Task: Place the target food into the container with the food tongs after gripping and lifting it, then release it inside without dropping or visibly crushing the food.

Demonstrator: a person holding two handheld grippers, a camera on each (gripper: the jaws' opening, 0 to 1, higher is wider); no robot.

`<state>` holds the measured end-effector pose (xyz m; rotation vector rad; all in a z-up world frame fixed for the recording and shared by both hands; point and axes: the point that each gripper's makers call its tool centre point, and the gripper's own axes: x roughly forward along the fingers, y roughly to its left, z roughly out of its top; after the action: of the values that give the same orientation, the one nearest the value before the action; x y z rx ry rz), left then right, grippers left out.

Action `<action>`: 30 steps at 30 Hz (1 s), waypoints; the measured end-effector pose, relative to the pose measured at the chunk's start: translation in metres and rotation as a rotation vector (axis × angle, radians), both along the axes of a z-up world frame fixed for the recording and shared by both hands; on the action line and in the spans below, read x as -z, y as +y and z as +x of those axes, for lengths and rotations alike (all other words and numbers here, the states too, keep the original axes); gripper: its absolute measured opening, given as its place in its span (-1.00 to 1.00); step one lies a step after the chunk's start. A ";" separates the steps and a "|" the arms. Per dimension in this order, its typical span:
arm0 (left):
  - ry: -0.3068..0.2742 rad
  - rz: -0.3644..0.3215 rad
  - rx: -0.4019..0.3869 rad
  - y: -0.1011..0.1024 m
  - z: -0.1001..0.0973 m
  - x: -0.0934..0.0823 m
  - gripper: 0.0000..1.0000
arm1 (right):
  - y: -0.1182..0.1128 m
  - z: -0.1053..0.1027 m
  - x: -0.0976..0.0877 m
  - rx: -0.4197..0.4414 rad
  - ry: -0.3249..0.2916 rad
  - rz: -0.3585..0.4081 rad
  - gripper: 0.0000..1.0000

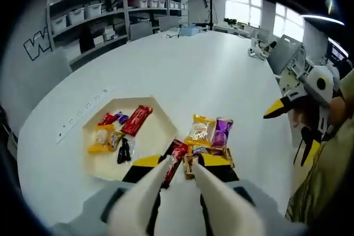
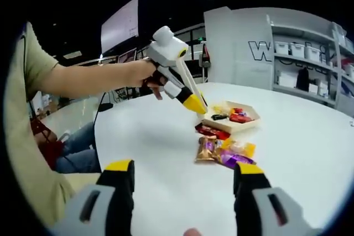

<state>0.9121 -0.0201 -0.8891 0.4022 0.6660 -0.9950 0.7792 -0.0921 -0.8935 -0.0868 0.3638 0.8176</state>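
Observation:
A cream hexagonal tray (image 1: 156,131) (image 2: 221,126) on the white table holds several wrapped snacks, among them a long red packet (image 1: 136,120). Loose snacks lie just right of it: a yellow packet (image 1: 200,129) (image 2: 241,147), a purple one (image 1: 222,132) (image 2: 235,160) and a red one (image 1: 176,156) (image 2: 213,131). My left gripper (image 1: 181,164) (image 2: 194,104) hovers above the red loose packet, jaws a little apart, nothing between them. My right gripper (image 2: 184,168) (image 1: 293,134) stands wide open and holds nothing, back from the pile.
The table (image 1: 193,64) stretches wide and bare beyond the snacks. A power strip (image 1: 83,110) is set into it left of the tray. Shelves with white bins (image 1: 102,9) (image 2: 310,53) line the far wall. A person's forearm (image 2: 94,78) holds the left gripper.

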 end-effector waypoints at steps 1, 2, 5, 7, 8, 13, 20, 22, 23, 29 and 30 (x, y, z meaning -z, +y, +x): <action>0.003 0.003 0.008 -0.001 -0.004 0.002 -0.52 | 0.000 0.000 0.001 0.000 0.002 0.000 0.42; 0.003 0.002 0.014 -0.001 -0.006 0.003 -0.52 | 0.000 -0.001 0.001 -0.001 0.003 0.000 0.42; 0.006 -0.001 0.033 -0.005 -0.013 0.007 -0.52 | 0.001 -0.002 0.002 -0.003 0.004 0.000 0.42; 0.007 -0.001 0.046 -0.007 -0.017 0.010 -0.52 | 0.002 -0.002 0.002 -0.003 0.003 0.001 0.42; 0.009 -0.002 0.053 -0.008 -0.016 0.012 -0.52 | 0.002 -0.002 0.001 -0.004 0.003 0.001 0.42; -0.009 0.013 0.101 -0.017 -0.024 0.020 -0.52 | 0.001 -0.003 0.001 -0.001 0.004 0.002 0.42; -0.027 0.048 0.166 -0.024 -0.028 0.033 -0.52 | -0.001 -0.005 0.003 0.003 0.006 0.002 0.42; -0.040 0.057 0.184 -0.027 -0.029 0.034 -0.52 | -0.002 -0.005 0.003 0.004 0.006 0.001 0.42; -0.041 0.061 0.187 -0.028 -0.029 0.036 -0.52 | -0.002 -0.005 0.004 0.005 0.007 0.003 0.42; -0.053 0.083 0.216 -0.033 -0.031 0.041 -0.52 | -0.003 -0.004 0.006 0.005 0.011 0.004 0.42; -0.057 0.087 0.219 -0.033 -0.030 0.042 -0.52 | -0.003 -0.004 0.005 0.005 0.011 0.004 0.42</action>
<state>0.8818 -0.0536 -0.9313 0.5877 0.6242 -1.1600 0.7751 -0.0952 -0.8990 -0.0777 0.3723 0.8139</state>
